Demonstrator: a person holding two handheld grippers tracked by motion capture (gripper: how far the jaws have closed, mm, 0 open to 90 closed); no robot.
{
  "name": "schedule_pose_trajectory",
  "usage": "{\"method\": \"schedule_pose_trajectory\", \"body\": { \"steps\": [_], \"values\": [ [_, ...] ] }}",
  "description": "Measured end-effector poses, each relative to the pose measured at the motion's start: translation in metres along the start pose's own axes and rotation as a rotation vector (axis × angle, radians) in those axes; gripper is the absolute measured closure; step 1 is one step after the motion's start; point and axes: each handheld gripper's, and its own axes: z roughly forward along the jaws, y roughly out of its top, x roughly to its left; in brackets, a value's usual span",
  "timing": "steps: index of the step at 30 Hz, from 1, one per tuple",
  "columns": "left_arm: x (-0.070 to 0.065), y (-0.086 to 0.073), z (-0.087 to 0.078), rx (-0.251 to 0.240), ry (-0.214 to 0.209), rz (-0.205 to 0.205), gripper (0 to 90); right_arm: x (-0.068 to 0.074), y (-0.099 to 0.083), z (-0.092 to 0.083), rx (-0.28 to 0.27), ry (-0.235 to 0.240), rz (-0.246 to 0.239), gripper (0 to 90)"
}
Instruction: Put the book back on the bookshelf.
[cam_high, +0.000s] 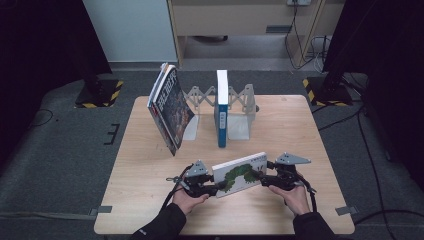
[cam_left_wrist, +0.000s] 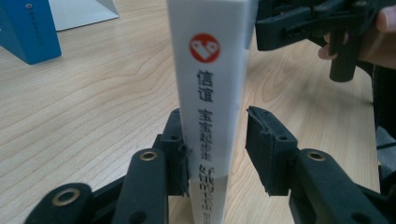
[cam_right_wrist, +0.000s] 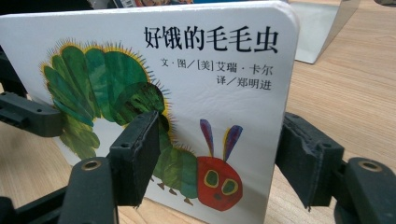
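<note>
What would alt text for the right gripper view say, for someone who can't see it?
A white picture book with a green caterpillar and Chinese title on its cover stands close up between the two black jaws of the right tongs. One jaw lies against the cover; the other stands beyond the book's edge. Pale wooden table lies behind.

White book spine (cam_left_wrist: 212, 107) upright btwn 2 black jaws; left jaw touching, right apart.
</note>
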Motion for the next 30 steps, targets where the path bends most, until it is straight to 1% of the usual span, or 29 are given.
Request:
{"method": "schedule_pose_trajectory", "body": {
  "steps": [3,5,10,12,18,23,27,28,30],
  "values": [
    [0.001,-0.001,0.005,0.004,-0.006,0.008,60.3,0.0,0.0,0.001,-0.001,0.0,-0.007,32.3],
    [-0.001,0.0,0.008,0.016,0.001,0.028,60.0,0.0,0.0,0.001,0.0,0.0,-0.011,31.8],
    [-0.003,0.0,0.017,0.028,0.007,0.048,60.7,0.001,0.0,0.001,0.002,0.001,-0.008,31.2],
    [-0.003,0.001,0.019,0.031,-0.007,0.036,62.5,0.001,0.0,0.001,0.004,0.002,-0.006,31.1],
    [-0.009,0.003,0.018,0.057,-0.031,0.039,68.5,0.0,0.0,0.002,0.017,0.008,0.002,28.4],
    [-0.012,0.007,0.016,0.062,-0.073,0.012,72.9,-0.001,0.0,0.0,0.026,0.014,0.012,26.0],
    [-0.015,0.009,0.014,0.06,-0.067,0.006,73.8,-0.004,0.001,-0.004,0.02,0.018,0.021,24.7],
    [-0.015,0.009,0.013,0.058,-0.066,0.0,73.9,-0.005,0.001,-0.005,0.016,0.015,0.018,24.1],
    [-0.014,0.011,0.011,0.049,-0.062,-0.017,74.0,-0.007,0.002,-0.007,0.009,0.008,0.029,23.4]
  ]
}}
